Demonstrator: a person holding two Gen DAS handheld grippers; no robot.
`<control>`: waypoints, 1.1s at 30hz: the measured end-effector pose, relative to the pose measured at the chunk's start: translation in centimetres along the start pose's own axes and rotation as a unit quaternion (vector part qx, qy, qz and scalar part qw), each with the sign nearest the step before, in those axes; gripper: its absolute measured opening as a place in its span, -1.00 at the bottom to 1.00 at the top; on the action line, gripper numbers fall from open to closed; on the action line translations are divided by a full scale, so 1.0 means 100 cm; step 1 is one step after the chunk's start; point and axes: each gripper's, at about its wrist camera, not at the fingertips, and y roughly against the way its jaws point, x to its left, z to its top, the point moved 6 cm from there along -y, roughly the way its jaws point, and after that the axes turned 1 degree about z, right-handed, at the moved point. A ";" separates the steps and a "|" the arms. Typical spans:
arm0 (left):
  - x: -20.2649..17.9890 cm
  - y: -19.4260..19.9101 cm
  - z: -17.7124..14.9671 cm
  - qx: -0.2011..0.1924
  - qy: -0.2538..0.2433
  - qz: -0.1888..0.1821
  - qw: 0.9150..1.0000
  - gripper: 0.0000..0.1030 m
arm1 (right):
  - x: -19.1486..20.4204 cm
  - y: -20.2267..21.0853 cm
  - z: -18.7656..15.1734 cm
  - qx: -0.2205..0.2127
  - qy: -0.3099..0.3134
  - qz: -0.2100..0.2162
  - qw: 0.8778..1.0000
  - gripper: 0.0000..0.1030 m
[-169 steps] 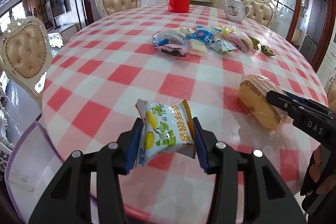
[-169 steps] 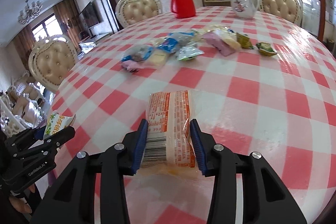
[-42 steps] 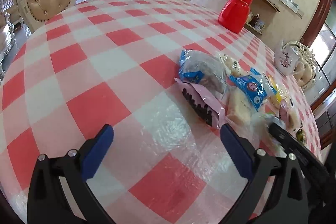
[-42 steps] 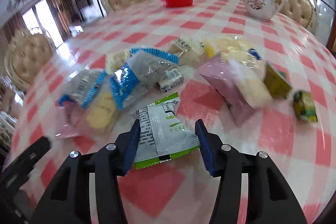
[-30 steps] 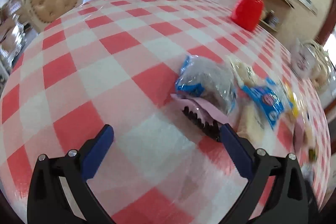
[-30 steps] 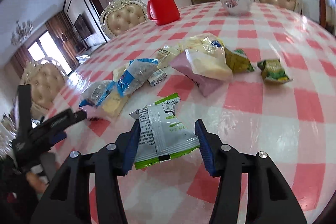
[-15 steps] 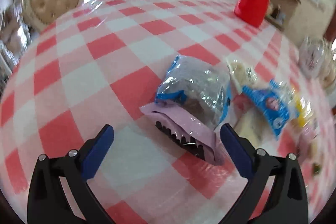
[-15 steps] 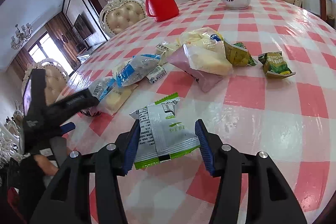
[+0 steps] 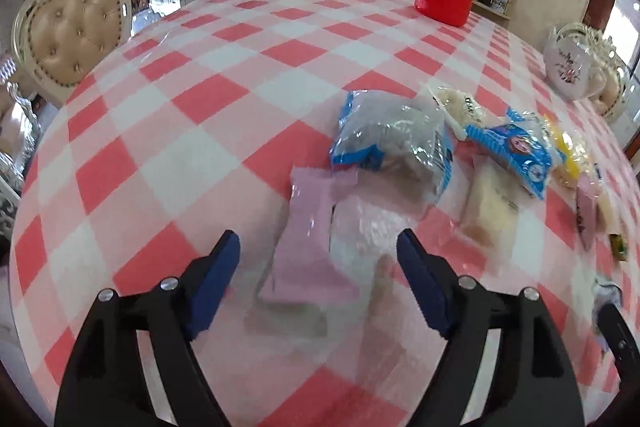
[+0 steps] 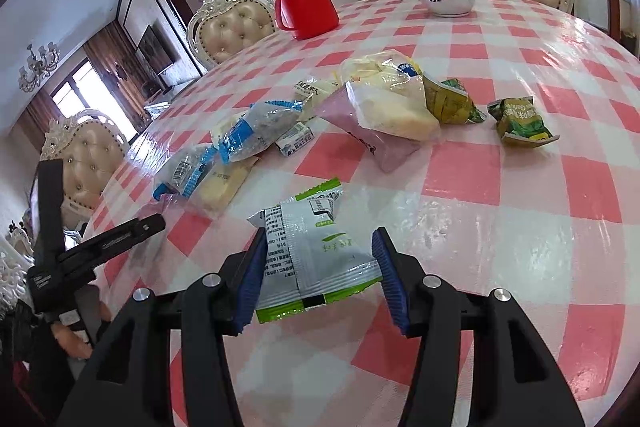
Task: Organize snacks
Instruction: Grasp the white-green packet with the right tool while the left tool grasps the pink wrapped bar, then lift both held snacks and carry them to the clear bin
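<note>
Snack sorting on the checked table (image 9: 168,131)

Left gripper (image 9: 318,269) closing around the pink packet (image 9: 308,247), pads not yet touching; right gripper (image 10: 318,275) clamps 1 green-and-white packet (image 10: 312,251).

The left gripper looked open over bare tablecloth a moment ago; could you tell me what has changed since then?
The left gripper has moved up to the snack pile and now straddles the pink packet; its jaws are closing but the pads do not press it yet. The right gripper stays shut on the green-and-white packet, and the pile lies as before.
</note>
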 end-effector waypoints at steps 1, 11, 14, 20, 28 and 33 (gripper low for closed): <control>-0.001 -0.001 0.002 0.001 -0.004 0.002 1.000 0.52 | 0.001 0.000 0.000 0.000 0.000 0.001 1.000 0.02; 0.000 0.043 -0.028 -0.034 -0.053 -0.036 0.997 -0.27 | 0.004 0.003 -0.001 -0.005 0.007 0.010 1.000 0.00; -0.001 0.058 -0.040 -0.047 -0.054 -0.042 0.997 -0.27 | 0.002 0.002 0.000 -0.003 0.002 0.015 1.000 0.00; -0.002 0.072 -0.067 -0.045 -0.065 -0.056 0.995 -0.27 | -0.004 0.009 0.000 -0.017 -0.016 0.018 1.000 0.00; -0.001 0.051 -0.079 0.014 -0.120 -0.049 0.991 0.50 | -0.008 0.015 -0.006 -0.019 -0.030 0.006 0.999 0.00; -0.004 0.052 -0.072 0.015 -0.137 -0.065 0.988 -0.64 | 0.006 0.026 -0.024 -0.011 -0.015 0.010 1.000 -0.01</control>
